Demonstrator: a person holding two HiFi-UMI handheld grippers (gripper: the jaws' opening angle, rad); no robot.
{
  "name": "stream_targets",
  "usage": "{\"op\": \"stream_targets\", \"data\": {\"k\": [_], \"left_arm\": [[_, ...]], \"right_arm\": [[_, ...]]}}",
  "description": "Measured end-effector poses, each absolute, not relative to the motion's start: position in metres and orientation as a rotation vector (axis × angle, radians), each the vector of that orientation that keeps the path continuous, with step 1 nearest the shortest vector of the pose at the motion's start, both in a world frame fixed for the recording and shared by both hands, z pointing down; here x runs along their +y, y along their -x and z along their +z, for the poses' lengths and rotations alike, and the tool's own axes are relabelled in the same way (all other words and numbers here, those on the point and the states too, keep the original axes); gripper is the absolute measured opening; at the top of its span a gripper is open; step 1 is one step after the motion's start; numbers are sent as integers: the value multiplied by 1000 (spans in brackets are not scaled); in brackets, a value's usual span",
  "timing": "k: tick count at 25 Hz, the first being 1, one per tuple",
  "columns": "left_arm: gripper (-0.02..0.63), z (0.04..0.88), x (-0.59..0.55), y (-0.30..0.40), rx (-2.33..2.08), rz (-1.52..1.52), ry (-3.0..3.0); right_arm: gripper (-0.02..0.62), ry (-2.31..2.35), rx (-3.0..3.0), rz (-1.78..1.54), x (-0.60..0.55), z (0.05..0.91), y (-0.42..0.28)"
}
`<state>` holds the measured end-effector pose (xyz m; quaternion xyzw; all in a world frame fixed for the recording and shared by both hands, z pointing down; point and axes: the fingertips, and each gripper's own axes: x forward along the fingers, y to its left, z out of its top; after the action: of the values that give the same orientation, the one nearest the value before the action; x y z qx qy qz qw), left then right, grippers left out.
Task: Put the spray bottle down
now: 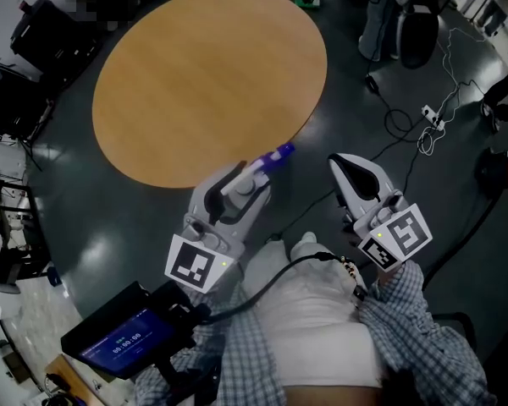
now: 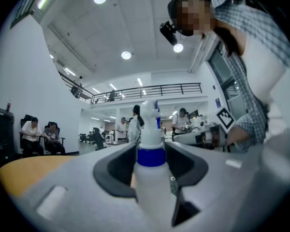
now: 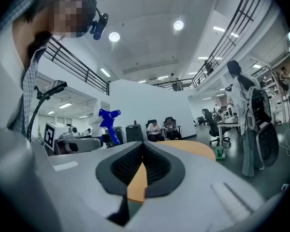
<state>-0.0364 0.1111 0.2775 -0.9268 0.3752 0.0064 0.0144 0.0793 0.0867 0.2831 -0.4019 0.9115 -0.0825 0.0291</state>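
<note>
My left gripper (image 1: pixel 252 178) is shut on a spray bottle (image 1: pixel 267 162) with a pale body, a blue collar and a blue-and-white trigger head. It holds the bottle level in the air at the near edge of the round wooden table (image 1: pixel 203 74). In the left gripper view the bottle (image 2: pixel 150 178) stands upright between the jaws of the left gripper (image 2: pixel 151 154), and the pads press on its body. My right gripper (image 1: pixel 349 166) hovers over the floor to the right, shut and holding nothing. In the right gripper view, past the right gripper (image 3: pixel 144 151), the bottle's blue head (image 3: pixel 108 118) shows at the left.
The floor around the table is dark grey. Cables and a power strip (image 1: pixel 432 117) lie on it at the right. Black cases (image 1: pixel 34 49) stand at the left. A device with a lit screen (image 1: pixel 123 341) hangs near my body. Seated people (image 2: pixel 38 137) are across the room.
</note>
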Motion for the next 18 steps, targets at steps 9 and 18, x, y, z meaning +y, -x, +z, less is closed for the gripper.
{"op": "stream_targets", "data": {"k": [9,18], "left_arm": [[184,280,114,55,1140,31,2888],[184,287,116,76,1139,35,2897]], "right_arm": [[5,1297,2786,-237,87,283,-68],[5,1377,2784,-217,97,293,-61]]}}
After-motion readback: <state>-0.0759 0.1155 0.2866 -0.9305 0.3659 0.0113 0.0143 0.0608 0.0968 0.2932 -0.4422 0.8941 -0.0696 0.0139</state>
